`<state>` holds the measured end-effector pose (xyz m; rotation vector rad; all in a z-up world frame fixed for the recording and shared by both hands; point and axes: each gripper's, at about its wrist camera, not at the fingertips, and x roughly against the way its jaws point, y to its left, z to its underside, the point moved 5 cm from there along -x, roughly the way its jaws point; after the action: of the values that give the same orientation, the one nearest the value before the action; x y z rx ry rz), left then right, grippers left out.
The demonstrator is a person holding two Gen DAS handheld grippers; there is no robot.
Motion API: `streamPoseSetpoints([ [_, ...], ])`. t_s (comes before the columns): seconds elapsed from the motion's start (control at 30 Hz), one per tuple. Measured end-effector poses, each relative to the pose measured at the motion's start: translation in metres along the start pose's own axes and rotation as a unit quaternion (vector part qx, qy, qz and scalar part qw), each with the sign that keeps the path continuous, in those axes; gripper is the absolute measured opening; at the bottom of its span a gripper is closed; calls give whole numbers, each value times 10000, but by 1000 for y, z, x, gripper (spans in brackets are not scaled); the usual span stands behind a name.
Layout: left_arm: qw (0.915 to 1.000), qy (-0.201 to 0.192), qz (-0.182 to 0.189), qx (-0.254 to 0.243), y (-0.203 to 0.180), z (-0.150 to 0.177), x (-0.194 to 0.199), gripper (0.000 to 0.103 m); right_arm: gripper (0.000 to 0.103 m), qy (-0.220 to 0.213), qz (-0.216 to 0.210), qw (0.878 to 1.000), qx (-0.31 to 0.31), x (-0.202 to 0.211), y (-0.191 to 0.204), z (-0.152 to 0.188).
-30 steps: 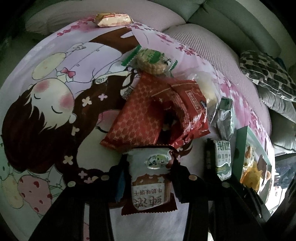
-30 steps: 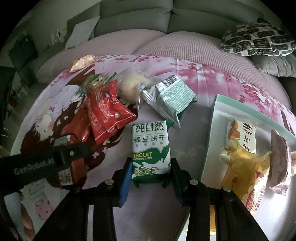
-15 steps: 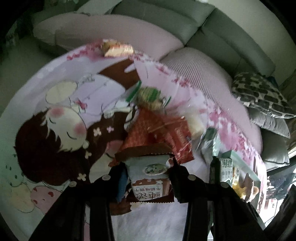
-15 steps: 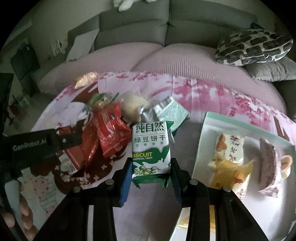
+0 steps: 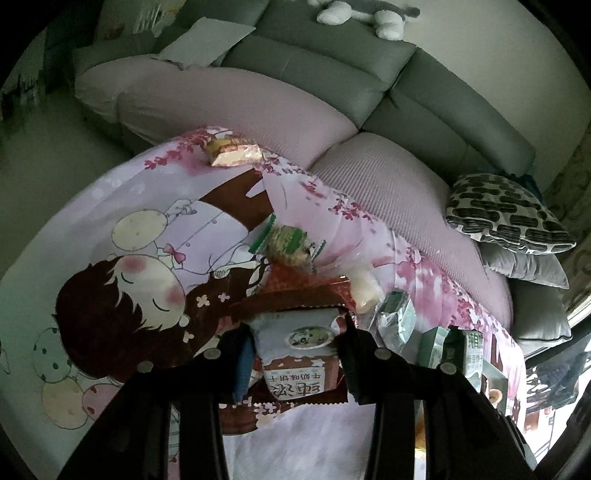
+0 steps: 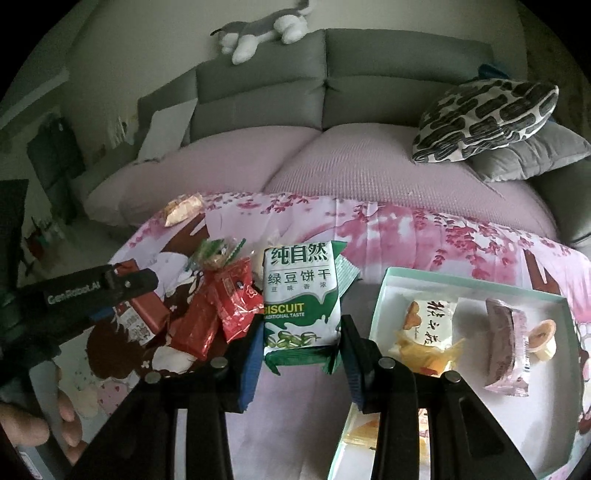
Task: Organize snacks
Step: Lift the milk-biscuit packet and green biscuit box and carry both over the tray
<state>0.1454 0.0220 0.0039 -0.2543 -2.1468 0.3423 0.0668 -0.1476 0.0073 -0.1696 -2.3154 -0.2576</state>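
Pink cartoon-print cloth (image 6: 388, 225) covers the worktop in front of a grey sofa (image 6: 325, 74), and loose snacks lie on it. The left hand-held gripper (image 5: 295, 354) is closed on a brown-and-white biscuit pack (image 5: 295, 354), its two fingers pressing the pack's sides; the print on the pack reads upside down in the left wrist view. In the right wrist view that same gripper (image 6: 122, 291) shows at the left edge with the pack (image 6: 136, 317) between its fingers, held above the cloth. The right hand-held gripper (image 6: 301, 343) grips a green-and-white biscuit pack (image 6: 301, 295), upright between its blue-padded fingers (image 6: 248, 362), just left of a pale green tray (image 6: 384, 295). The tray holds a white-and-orange pack (image 6: 432, 317), a yellow wrapper (image 6: 428, 350) touching it, and a pink pack (image 6: 506, 347) further right. Between the two grippers lie red packs (image 6: 221, 314), overlapping each other, with a small green-edged snack (image 6: 216, 254) just behind them. A golden wrapper (image 6: 183, 208) sits well apart at the far edge of the cloth. A patterned cushion (image 6: 487, 118) rests on a grey one (image 6: 532, 155) at the right end of the sofa, and a plush toy (image 6: 258, 33) lies along the backrest.
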Motion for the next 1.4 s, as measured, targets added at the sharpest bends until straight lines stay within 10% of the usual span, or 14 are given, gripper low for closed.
streamPoseSetpoints([
  [0.87,9884,335,645,-1333,-115,49,-3,42,42,-379,1274,9806,-1438,52,-147,1],
  [1.4,9546,581,1327,-2602,-217,116,0,42,42,-226,1939,9480,-2515,70,-224,33],
])
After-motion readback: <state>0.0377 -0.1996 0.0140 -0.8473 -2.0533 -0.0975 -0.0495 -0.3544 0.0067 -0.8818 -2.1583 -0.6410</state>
